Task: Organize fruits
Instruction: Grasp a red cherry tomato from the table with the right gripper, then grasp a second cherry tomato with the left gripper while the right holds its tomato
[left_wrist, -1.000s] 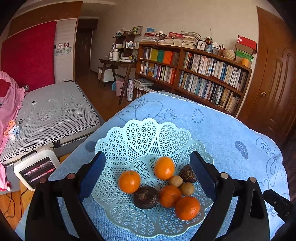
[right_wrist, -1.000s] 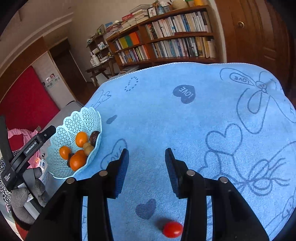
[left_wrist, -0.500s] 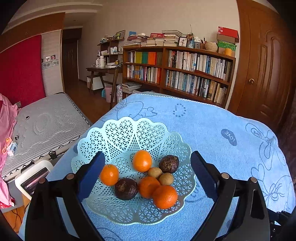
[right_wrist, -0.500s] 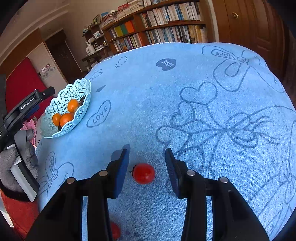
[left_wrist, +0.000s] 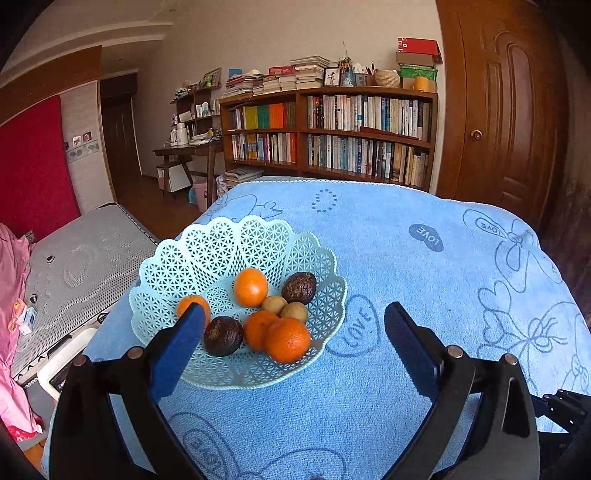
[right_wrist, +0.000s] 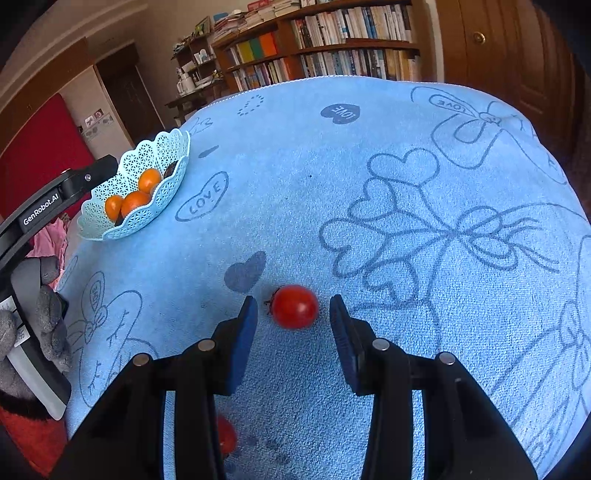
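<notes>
The cherry tomato (right_wrist: 294, 306) now lies on the blue towel (right_wrist: 369, 192) between the spread fingers of the right gripper (right_wrist: 291, 325), closer than before, stem end pointing left. A second tomato (right_wrist: 225, 437) is half hidden behind the left finger. The left gripper (left_wrist: 293, 332), jaws apart, has shifted right of the fruit basket (left_wrist: 192, 251).

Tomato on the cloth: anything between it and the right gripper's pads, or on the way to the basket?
No. The tomato sits between the open right gripper pads; only bare blue cloth lies toward the basket.
</notes>
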